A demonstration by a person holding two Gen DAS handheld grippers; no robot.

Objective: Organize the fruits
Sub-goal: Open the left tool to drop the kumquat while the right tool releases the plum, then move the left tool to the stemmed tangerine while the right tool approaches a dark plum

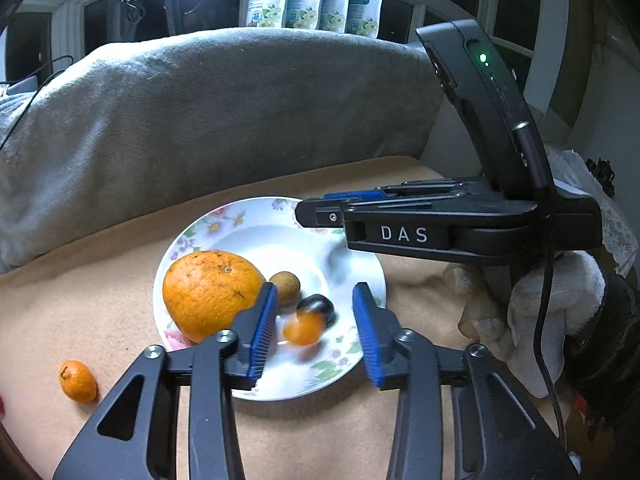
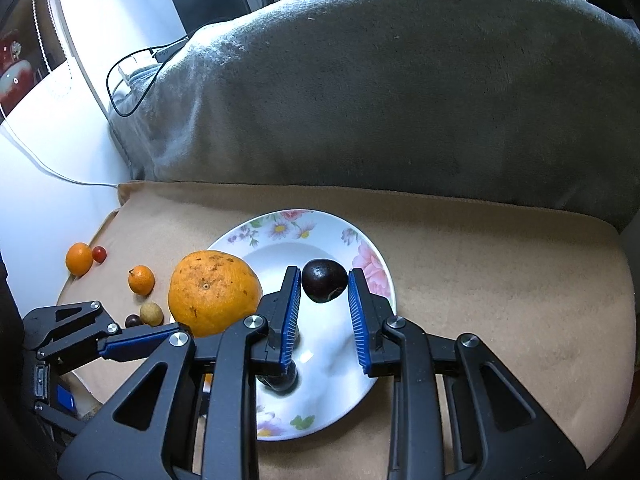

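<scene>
A white floral plate (image 1: 256, 216) (image 2: 376, 364) lies on the tan blanket. It holds a large orange (image 1: 210, 292) (image 2: 214, 292), a brown longan (image 1: 285, 286) and a dark plum (image 1: 320, 306). My left gripper (image 1: 316, 292) is open above the plate's near side. A blurred small orange (image 1: 303, 328) lies loose between its fingers, touching neither pad. My right gripper (image 2: 324, 278) (image 1: 308, 214) is open over the plate. A dark round fruit (image 2: 324, 286) shows between its fingertips with thin gaps to both pads. A second dark fruit (image 2: 280, 380) is blurred under its left finger.
Off the plate to the left lie small oranges (image 1: 78, 380) (image 2: 79, 258) (image 2: 141, 279), a cherry tomato (image 2: 99, 254), a longan (image 2: 151, 314) and a small dark fruit (image 2: 133, 320). A grey cushion (image 1: 224, 108) walls the back. A gloved hand (image 1: 560, 300) holds the right gripper.
</scene>
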